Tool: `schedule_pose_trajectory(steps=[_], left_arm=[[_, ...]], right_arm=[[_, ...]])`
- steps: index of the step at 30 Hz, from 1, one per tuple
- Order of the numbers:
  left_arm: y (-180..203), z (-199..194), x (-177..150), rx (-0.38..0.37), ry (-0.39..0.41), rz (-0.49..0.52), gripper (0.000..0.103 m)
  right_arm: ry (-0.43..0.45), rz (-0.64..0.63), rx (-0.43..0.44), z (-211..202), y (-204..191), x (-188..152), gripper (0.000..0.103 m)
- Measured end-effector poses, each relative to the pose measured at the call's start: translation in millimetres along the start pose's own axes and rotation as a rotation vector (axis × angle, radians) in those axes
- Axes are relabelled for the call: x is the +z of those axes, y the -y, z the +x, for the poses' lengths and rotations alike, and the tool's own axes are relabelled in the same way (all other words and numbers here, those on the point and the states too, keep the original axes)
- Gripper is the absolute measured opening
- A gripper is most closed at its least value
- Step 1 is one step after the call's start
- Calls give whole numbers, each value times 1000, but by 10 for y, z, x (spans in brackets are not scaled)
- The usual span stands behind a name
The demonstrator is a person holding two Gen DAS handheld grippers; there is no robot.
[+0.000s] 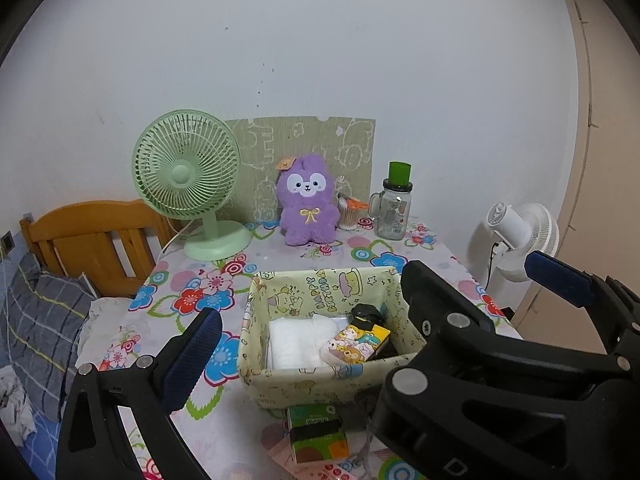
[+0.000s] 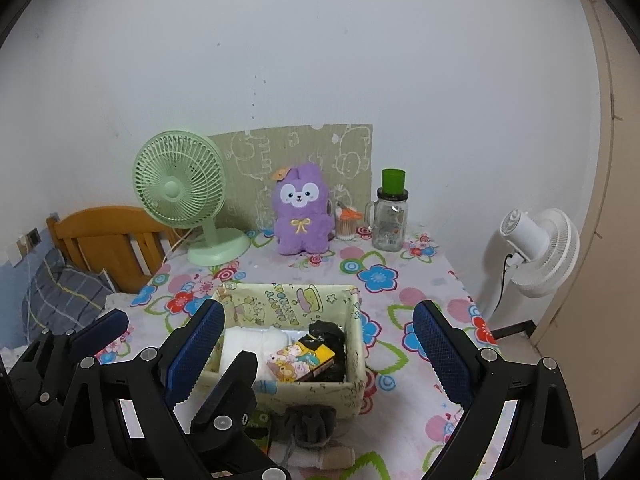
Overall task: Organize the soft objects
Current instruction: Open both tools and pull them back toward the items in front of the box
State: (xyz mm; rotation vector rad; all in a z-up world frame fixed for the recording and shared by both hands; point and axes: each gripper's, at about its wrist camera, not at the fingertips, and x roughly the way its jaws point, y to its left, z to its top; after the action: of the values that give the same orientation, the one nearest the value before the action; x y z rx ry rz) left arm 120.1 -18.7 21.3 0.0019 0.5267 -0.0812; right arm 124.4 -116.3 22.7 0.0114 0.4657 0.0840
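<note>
Both grippers, left (image 2: 172, 354) and right (image 2: 320, 344), spread wide and empty above a cartoon-print fabric basket (image 2: 352, 320) holding a white folded cloth (image 2: 248, 340), mid-table on floral tablecloth (image 2: 420, 280).

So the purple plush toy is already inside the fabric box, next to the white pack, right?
No. The purple plush toy is not in the fabric box; the right wrist view shows it standing at the back of the table, between the green fan and the glass jar. The white pack is inside.
</note>
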Motion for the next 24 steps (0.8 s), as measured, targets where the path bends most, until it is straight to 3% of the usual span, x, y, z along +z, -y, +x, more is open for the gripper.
schedule_pose_trajectory(steps=[24], left_arm=[[145,-441,-366,-3,26,8,103]], right_arm=[[27,-13,0,-501,33,-334,97]])
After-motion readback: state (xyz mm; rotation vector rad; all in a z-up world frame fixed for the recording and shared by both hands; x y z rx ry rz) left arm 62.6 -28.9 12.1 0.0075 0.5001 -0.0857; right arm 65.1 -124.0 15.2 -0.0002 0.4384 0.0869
